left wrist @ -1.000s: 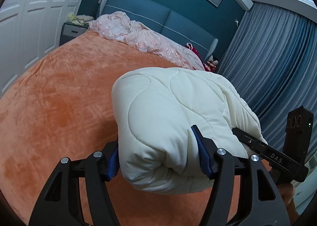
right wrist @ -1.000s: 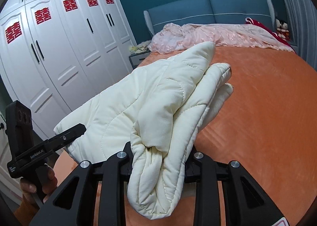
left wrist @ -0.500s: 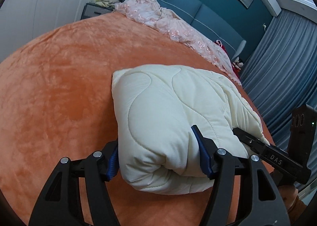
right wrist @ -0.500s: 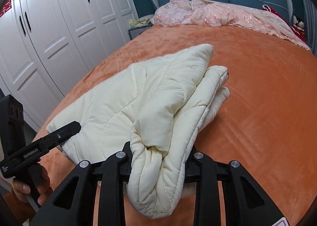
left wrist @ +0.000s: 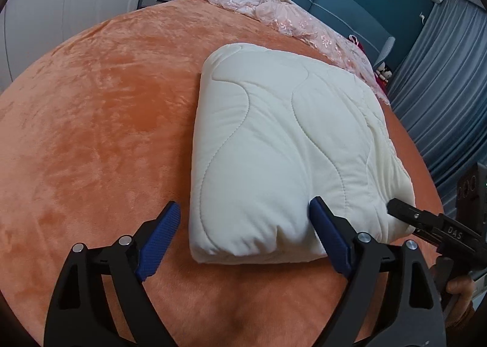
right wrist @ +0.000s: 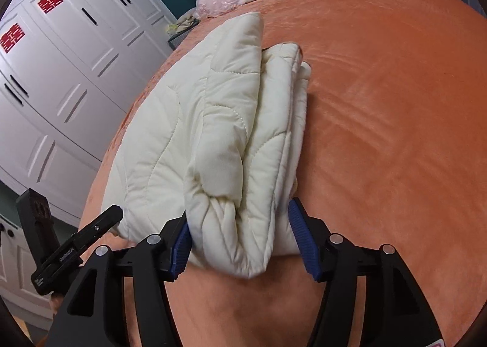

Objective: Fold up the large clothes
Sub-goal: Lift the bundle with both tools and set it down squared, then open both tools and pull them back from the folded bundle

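Item: 1 cream quilted padded garment [left wrist: 283, 146], folded into a thick bundle, lying on the orange bedspread [left wrist: 91, 134].

Handling: judged soft, bulky, light, springy; best taken at the thick near corners.

Look: wavy stitching, smooth top, layered edges on 1 side.

Left tongs [left wrist: 243, 240]: spread wide, holding nothing.

Right tongs [right wrist: 240, 243]: partly spread around the bunched end; grip slack.

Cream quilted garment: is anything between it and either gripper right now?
Nothing visible. The cream quilted garment lies folded on the orange bedspread, its near edge between the open left gripper; the right gripper brackets its bunched end.
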The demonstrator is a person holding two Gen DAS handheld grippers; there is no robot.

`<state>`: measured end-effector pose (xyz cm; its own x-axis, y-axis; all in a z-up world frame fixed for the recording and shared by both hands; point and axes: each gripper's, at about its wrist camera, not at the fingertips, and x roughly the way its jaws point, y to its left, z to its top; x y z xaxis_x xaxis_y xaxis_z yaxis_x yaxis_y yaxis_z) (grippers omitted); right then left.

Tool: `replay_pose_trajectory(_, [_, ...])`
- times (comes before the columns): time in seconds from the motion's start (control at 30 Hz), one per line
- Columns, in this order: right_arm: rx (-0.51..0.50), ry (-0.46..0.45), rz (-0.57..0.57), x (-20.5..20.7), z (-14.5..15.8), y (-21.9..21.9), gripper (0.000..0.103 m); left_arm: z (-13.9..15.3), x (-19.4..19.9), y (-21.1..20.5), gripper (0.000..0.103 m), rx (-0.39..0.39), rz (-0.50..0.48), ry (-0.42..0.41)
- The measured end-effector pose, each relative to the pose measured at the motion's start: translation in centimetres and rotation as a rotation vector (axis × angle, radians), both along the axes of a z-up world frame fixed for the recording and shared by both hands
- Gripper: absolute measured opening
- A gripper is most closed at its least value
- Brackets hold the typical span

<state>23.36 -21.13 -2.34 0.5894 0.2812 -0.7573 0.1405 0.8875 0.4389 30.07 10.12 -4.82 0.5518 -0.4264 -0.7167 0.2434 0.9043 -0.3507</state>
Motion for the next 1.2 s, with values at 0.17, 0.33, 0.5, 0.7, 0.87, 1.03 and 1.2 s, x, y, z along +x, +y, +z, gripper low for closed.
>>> replay_pose_trajectory(0.17, [-0.1, -0.003, -0.003, -4.1, 4.2, 1.1, 0.008, 3.3, -2.6, 0.5, 0.083, 0.173, 0.074, 0.017])
replay_pose_trajectory(0.33, [-0.219, -0.019, 0.065, -3.2, 6.0, 4.9, 0.006, 5.3, -3.0, -1.5, 0.083, 0.264, 0.092, 0.014])
replay_pose_trajectory(0.5, [-0.354, 0.048, 0.065, 0.3, 3.8, 6.6, 0.005, 3.9, -1.0, -4.0, 0.08, 0.395, 0.116, 0.04])
replay_pose_trajectory(0.7, [-0.313, 0.149, 0.037, 1.6, -1.0, 5.3, 0.0, 0.7, -0.3, -4.8, 0.082, 0.399, 0.098, 0.1])
replay_pose_trajectory(0.87, [-0.257, 0.177, 0.029, 1.9, -3.0, 4.5, 0.0, -1.4, -0.4, -5.2, 0.084, 0.38, 0.077, 0.156])
replay_pose_trajectory(1.03, [-0.283, 0.176, 0.047, 1.9, -3.4, 4.7, 0.0, -2.5, -0.6, -5.9, 0.086, 0.394, 0.076, 0.185])
replay_pose_trajectory(1.2, [-0.302, 0.116, 0.054, 0.7, -1.7, 5.7, 0.0, -2.6, -1.7, -6.4, 0.078, 0.406, 0.075, 0.181])
